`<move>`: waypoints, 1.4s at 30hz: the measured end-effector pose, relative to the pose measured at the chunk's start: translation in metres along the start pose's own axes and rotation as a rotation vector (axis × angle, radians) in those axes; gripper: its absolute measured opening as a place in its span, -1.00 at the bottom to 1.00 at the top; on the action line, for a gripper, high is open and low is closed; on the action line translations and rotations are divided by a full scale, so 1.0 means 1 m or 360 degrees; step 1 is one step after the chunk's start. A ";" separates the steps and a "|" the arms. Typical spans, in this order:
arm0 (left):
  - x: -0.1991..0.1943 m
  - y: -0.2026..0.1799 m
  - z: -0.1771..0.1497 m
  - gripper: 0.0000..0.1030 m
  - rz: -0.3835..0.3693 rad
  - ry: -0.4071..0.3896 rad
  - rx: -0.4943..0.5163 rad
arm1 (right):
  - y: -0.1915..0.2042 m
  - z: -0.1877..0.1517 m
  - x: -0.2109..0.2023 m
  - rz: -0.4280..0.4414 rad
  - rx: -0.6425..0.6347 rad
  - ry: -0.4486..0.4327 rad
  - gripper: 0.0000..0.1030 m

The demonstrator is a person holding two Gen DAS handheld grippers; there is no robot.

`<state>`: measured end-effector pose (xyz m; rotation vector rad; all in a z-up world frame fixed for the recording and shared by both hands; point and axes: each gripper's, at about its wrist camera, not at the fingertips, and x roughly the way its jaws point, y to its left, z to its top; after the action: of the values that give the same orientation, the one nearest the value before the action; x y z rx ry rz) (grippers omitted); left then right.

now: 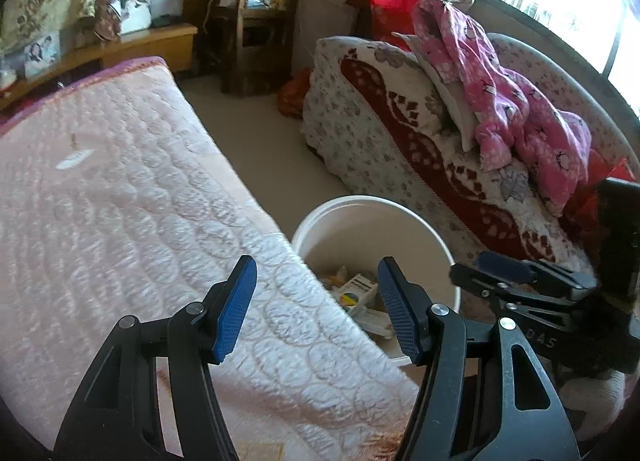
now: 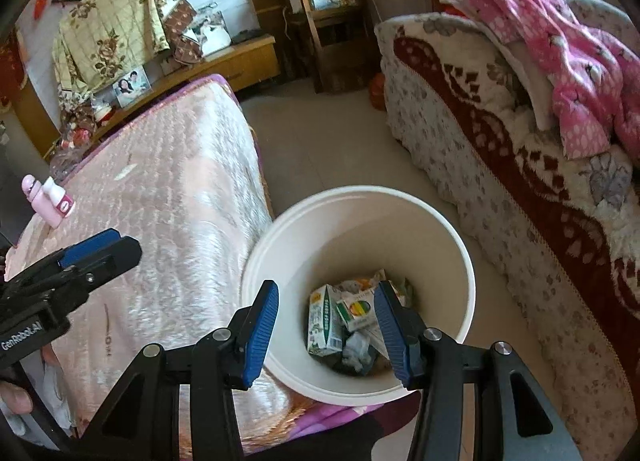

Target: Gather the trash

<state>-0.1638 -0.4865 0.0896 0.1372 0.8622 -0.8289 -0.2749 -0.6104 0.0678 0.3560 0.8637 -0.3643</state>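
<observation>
both grippers (image 1: 318,309) (image 2: 326,327) gape above the trash bucket (image 2: 452,221)

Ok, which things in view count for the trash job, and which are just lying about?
For the job:
- white bin, with cartons and crumpled paper already inside
- pink and white bottles on the bed, possibly trash, hard to say
- right tongs, open over the bin; left tongs, open

Lying about:
- pink quilted bed cover
- pink pyjamas on the sofa
- framed photo
</observation>
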 end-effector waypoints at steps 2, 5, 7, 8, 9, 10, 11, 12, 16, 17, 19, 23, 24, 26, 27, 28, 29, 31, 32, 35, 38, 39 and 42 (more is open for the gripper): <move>-0.008 -0.001 -0.003 0.20 0.0060 -0.0031 0.0021 | 0.009 -0.001 -0.009 -0.0027 -0.0013 -0.0044 -0.07; -0.023 -0.002 -0.006 0.20 0.0098 -0.0083 0.0045 | 0.019 -0.004 -0.023 -0.0048 0.0001 -0.0121 0.09; -0.032 -0.001 -0.006 0.20 0.0080 -0.0117 0.0035 | 0.024 -0.006 -0.033 -0.0085 0.0014 -0.0184 0.29; -0.040 0.000 -0.006 0.20 0.0085 -0.0146 0.0028 | 0.027 -0.007 -0.039 -0.0107 0.0025 -0.0223 0.31; -0.044 -0.001 -0.006 0.20 0.0089 -0.0159 0.0026 | 0.031 -0.008 -0.045 -0.0122 0.0036 -0.0256 0.31; -0.051 -0.001 -0.006 0.20 0.0091 -0.0180 0.0027 | 0.034 -0.009 -0.052 -0.0124 0.0052 -0.0293 0.31; -0.057 0.000 -0.007 0.20 0.0094 -0.0196 0.0029 | 0.036 -0.010 -0.057 -0.0120 0.0066 -0.0316 0.31; -0.062 0.000 -0.007 0.20 0.0096 -0.0214 0.0033 | 0.038 -0.011 -0.060 -0.0117 0.0072 -0.0330 0.31; -0.083 -0.001 -0.009 0.20 0.0106 -0.0278 0.0053 | 0.052 -0.014 -0.078 -0.0145 0.0040 -0.0385 0.31; -0.091 -0.001 -0.010 0.20 0.0107 -0.0305 0.0056 | 0.055 -0.015 -0.084 -0.0157 0.0030 -0.0404 0.33; -0.101 -0.001 -0.012 0.20 0.0114 -0.0339 0.0060 | 0.061 -0.019 -0.096 -0.0160 0.0026 -0.0452 0.45; -0.120 -0.002 -0.019 0.20 0.0128 -0.0402 0.0073 | 0.069 -0.022 -0.114 -0.0188 -0.0016 -0.0513 0.55; -0.124 -0.002 -0.020 0.20 0.0130 -0.0410 0.0075 | 0.071 -0.023 -0.118 -0.0197 -0.0028 -0.0525 0.55; -0.131 0.000 -0.022 0.21 0.0133 -0.0430 0.0071 | 0.074 -0.024 -0.126 -0.0205 -0.0043 -0.0556 0.55; -0.135 0.001 -0.023 0.22 0.0138 -0.0442 0.0065 | 0.075 -0.025 -0.130 -0.0205 -0.0045 -0.0570 0.55; -0.139 0.001 -0.025 0.22 0.0143 -0.0455 0.0059 | 0.076 -0.026 -0.134 -0.0207 -0.0048 -0.0591 0.55; -0.142 0.002 -0.026 0.22 0.0145 -0.0464 0.0058 | 0.077 -0.028 -0.139 -0.0208 -0.0050 -0.0609 0.58; -0.147 0.004 -0.028 0.22 0.0160 -0.0475 0.0057 | 0.079 -0.030 -0.146 -0.0203 -0.0046 -0.0647 0.66; -0.150 0.006 -0.029 0.22 0.0166 -0.0483 0.0051 | 0.080 -0.031 -0.148 -0.0201 -0.0044 -0.0661 0.68; -0.156 0.013 -0.031 0.22 0.0176 -0.0496 0.0020 | 0.082 -0.031 -0.152 -0.0200 -0.0047 -0.0680 0.68; -0.160 0.017 -0.032 0.22 0.0169 -0.0501 -0.0005 | 0.084 -0.033 -0.156 -0.0200 -0.0045 -0.0695 0.68; -0.161 0.018 -0.032 0.22 0.0169 -0.0500 -0.0015 | 0.084 -0.033 -0.157 -0.0201 -0.0043 -0.0698 0.68; -0.164 0.020 -0.034 0.22 0.0184 -0.0501 -0.0025 | 0.087 -0.035 -0.158 -0.0218 -0.0047 -0.0709 0.68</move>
<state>-0.2309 -0.3622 0.1809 0.0402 0.5588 -0.7118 -0.3536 -0.4923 0.1849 0.1768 0.4569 -0.5336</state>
